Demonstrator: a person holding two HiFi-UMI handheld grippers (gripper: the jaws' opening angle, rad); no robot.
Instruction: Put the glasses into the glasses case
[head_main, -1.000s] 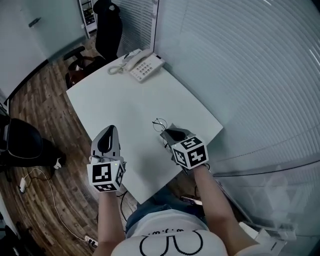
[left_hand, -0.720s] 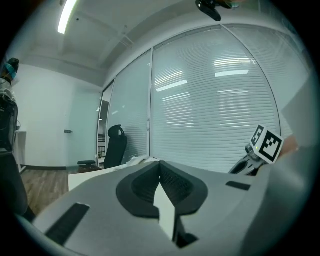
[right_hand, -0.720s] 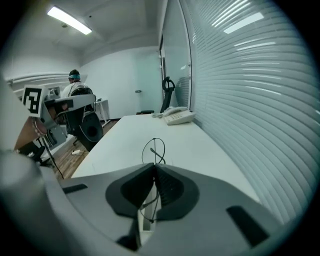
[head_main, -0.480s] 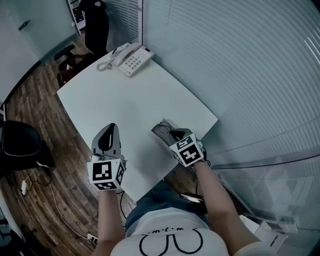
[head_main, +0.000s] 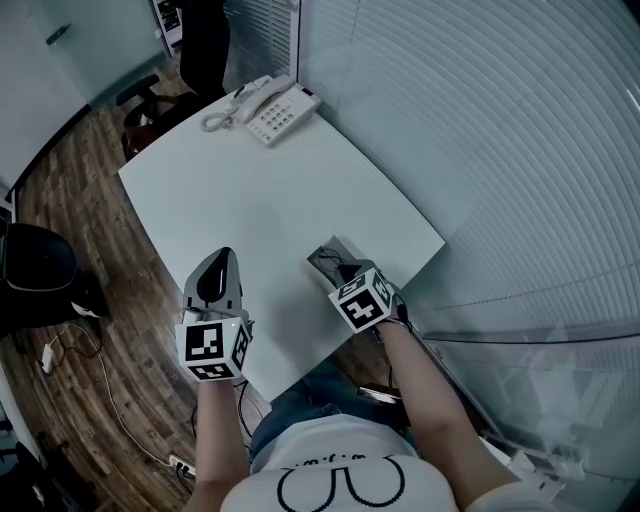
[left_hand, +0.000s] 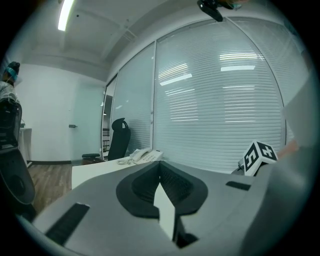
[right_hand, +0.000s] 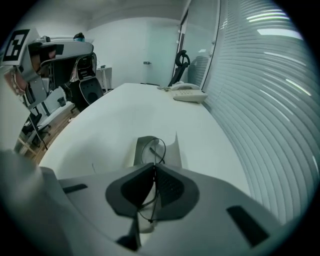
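Right gripper (right_hand: 154, 167): jaws pinching shut on the glasses (right_hand: 158, 149), whose wire rim is sticking out just past the tips, over the open case (right_hand: 141, 150) lying on the table (right_hand: 125, 110). Left gripper (left_hand: 160, 172): jaws closed, gripping nothing, hovering well to its left. Phone (head_main: 275, 110): sitting far ahead.

The right gripper (head_main: 343, 270) has tipped its nose down and dropped lower, so the glasses (right_hand: 156, 150) pinched in its tips now hang over the open case (right_hand: 141, 150) just ahead.
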